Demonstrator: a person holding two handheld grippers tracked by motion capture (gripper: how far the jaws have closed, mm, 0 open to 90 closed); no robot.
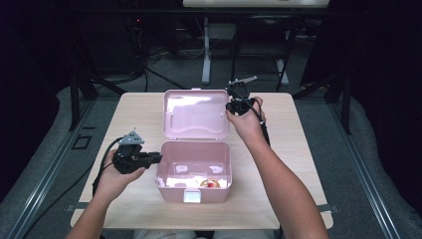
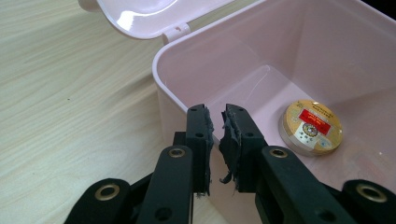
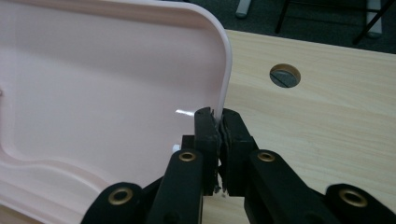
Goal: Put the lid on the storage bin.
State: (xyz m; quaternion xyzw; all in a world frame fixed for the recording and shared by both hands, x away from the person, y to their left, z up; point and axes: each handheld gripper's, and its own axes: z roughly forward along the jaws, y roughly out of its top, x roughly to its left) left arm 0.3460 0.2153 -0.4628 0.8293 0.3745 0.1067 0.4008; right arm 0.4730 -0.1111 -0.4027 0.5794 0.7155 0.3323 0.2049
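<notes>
The pink plastic box (image 1: 194, 172) holds a round gold tin (image 2: 312, 127); the right gripper (image 3: 219, 122) has its jaws clamped on the hinged pink lid (image 1: 195, 113), not yet closed, and the left gripper (image 2: 215, 122) has its jaws pinching the box's side wall.

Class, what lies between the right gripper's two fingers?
The right gripper view shows the pink plastic lid edge pinched between the right gripper fingers.
</notes>
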